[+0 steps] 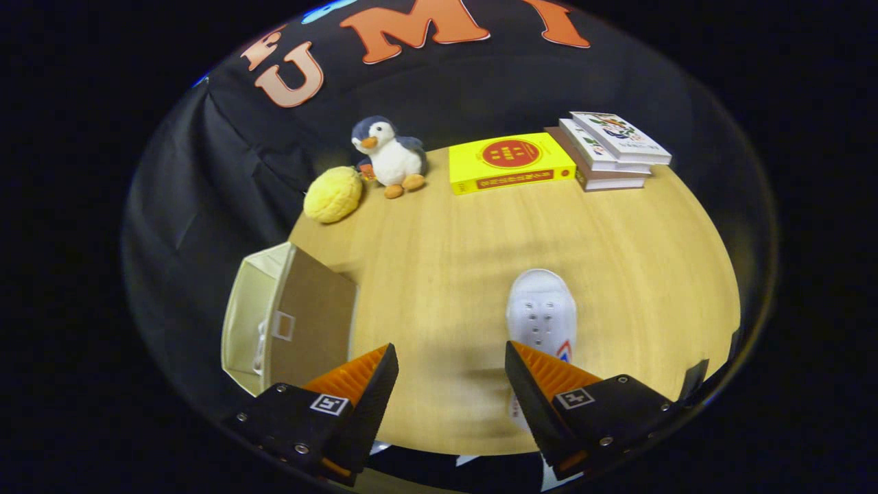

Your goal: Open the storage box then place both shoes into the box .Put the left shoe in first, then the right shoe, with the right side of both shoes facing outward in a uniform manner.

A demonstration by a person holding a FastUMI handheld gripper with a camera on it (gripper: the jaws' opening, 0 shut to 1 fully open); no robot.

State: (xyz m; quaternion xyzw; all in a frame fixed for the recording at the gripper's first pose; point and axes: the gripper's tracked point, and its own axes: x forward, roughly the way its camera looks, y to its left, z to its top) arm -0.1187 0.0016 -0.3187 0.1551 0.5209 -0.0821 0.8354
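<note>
Gripper (451,374): jaws spread wide, nothing between them.
Shoe (541,314): white, on the table (439,274), toe pointing away, partly behind the right finger.
Storage box (288,319): open, at the table's left edge, beside the left finger.

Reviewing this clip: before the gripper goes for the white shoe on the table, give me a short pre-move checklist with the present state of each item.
1. Storage box open: ok, its flap stands up and the pale inside shows.
2. First shoe already in the box: cannot tell; something white shows inside by the flap, but too little to name it.
3. Gripper free: ok, the fingers stand wide apart with bare table between them.
4. Fingers lined up on the white shoe: not ok, it lies by the right finger, partly behind it, not between the two.
5. Which shoe this is: cannot tell from this angle.
6. Path from shoe to box: ok, only bare wooden table lies between.
</note>
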